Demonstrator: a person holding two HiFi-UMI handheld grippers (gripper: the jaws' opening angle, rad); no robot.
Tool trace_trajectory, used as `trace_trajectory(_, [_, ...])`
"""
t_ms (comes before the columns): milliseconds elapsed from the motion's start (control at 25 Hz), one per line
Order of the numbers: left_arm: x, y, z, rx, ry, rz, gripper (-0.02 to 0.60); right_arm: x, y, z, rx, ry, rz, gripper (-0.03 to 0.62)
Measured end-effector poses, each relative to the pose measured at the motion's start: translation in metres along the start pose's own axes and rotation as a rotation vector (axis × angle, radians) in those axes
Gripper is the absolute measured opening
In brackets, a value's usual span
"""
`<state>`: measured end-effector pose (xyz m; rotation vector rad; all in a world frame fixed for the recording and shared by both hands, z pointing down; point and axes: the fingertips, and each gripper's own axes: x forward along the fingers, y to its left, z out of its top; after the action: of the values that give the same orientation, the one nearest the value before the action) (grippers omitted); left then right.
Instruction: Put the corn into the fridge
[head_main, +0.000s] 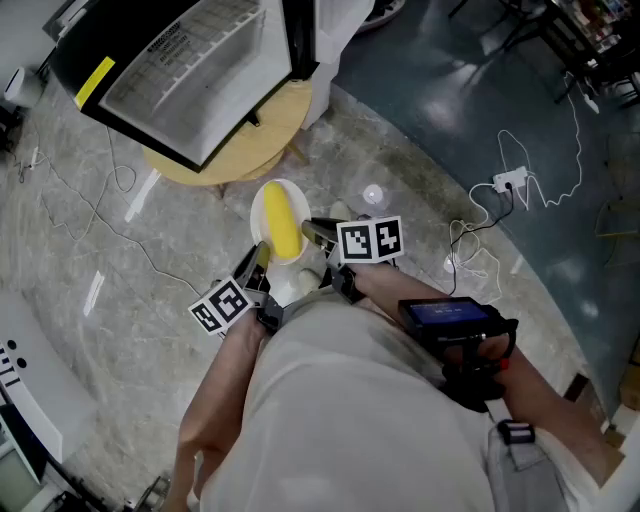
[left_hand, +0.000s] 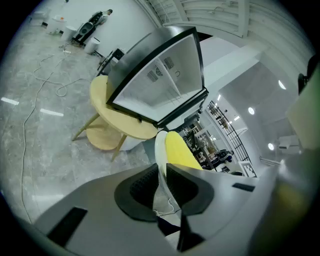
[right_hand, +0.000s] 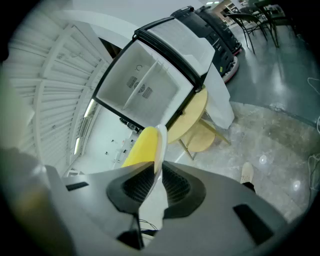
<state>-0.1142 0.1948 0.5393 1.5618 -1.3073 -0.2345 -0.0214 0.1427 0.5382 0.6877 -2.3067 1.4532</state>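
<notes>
A yellow corn cob lies on a white plate that I hold in the air in front of me. My left gripper is shut on the plate's near left rim. The right gripper is shut on its right rim. In the left gripper view the plate edge runs between the pads, with the corn to its right. In the right gripper view the plate is pinched the same way, corn at its left. The small black fridge stands ahead on a round wooden table.
The fridge's glass-fronted door faces me. A white power strip with loose cables lies on the floor at the right. More cable trails on the grey stone floor at the left. A black device sits on the person's right forearm.
</notes>
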Motion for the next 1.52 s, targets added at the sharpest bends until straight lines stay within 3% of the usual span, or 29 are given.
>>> trace_trajectory(240, [-0.006, -0.014, -0.012, 0.000, -0.009, -0.012, 0.055, -0.020, 0.006, -0.003, -0.044, -0.036, 0.004, 0.055])
trace_trajectory(480, [0.016, -0.010, 0.005, 0.014, 0.022, -0.030, 0.055, -0.008, -0.004, 0.019, -0.032, -0.055, -0.014, 0.055])
trace_trajectory(760, [-0.012, -0.031, -0.010, 0.059, 0.008, -0.036, 0.055, -0.036, 0.014, -0.002, -0.045, -0.086, 0.001, 0.055])
trace_trajectory(960, [0.008, -0.024, 0.008, 0.063, 0.014, -0.037, 0.055, -0.020, 0.006, 0.020, -0.039, -0.091, -0.003, 0.055])
trace_trajectory(1520, [0.000, -0.033, -0.009, 0.089, 0.014, -0.027, 0.055, -0.036, 0.004, 0.004, -0.023, -0.104, -0.003, 0.055])
